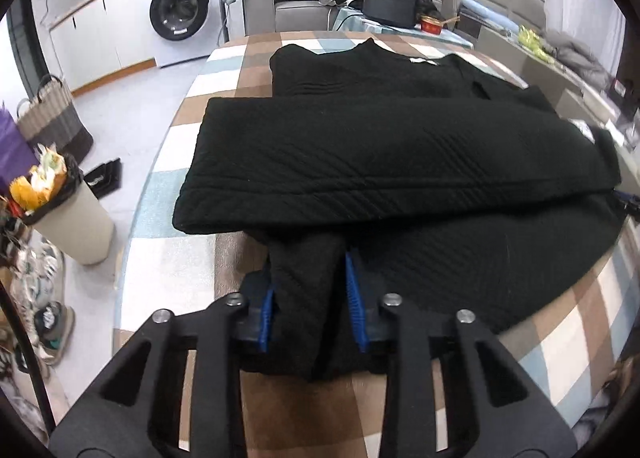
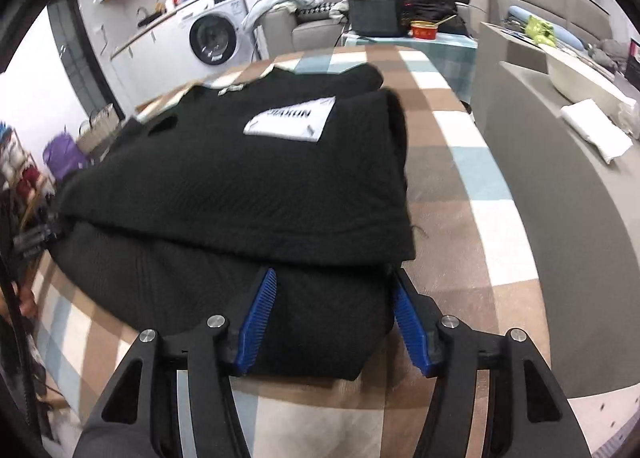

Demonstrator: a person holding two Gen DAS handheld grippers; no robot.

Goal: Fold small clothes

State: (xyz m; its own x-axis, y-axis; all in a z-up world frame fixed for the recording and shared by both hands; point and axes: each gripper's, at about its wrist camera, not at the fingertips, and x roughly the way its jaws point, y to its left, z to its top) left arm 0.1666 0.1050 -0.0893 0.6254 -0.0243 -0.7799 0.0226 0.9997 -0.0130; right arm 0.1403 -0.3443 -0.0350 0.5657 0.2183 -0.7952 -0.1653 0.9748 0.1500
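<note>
A black knit garment (image 1: 400, 146) lies on the checked table (image 1: 184, 258), with one part folded across the rest. In the right wrist view the garment (image 2: 240, 186) shows a white label (image 2: 292, 120). My left gripper (image 1: 310, 290) is shut on a bunched fold of the garment's near edge, the blue pads (image 1: 354, 294) pressing the cloth. My right gripper (image 2: 332, 318) has its jaws wide apart around the garment's near right corner, with cloth between the blue pads (image 2: 256, 322) but not pinched.
A washing machine (image 1: 180, 14) and counter stand at the back left. A bin (image 1: 68, 214), a basket (image 1: 50, 118) and shoes sit on the floor left of the table. A sofa with clothes, a black box (image 1: 390, 2) and a red bowl (image 1: 432, 24) lie beyond the table. A grey counter (image 2: 560, 194) is at the right.
</note>
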